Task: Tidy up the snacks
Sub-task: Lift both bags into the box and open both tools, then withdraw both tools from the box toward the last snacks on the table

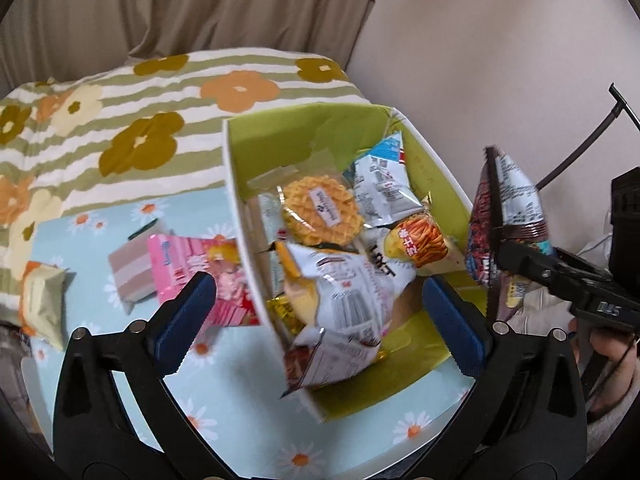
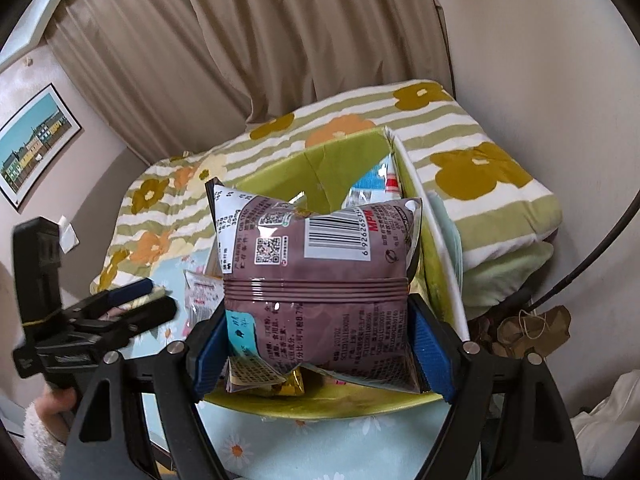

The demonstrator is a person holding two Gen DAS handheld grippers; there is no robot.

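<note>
Brown shiny snack bag (image 2: 316, 280) sits pinched in our right gripper (image 2: 316, 344), mid-frame, over the green cardboard box (image 2: 352, 152). Our left gripper (image 1: 320, 316) is spread wide, holding nothing. We think the next move is lowering the bag in and letting go.

Snack packs (image 1: 344, 280) in box (image 1: 236, 184); wafers (image 1: 192, 264) left.

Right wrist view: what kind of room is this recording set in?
Probably a bedroom at home: a folded floral quilt lies beyond the green snack box, beige curtains hang behind it, and a framed picture is on the wall.
</note>
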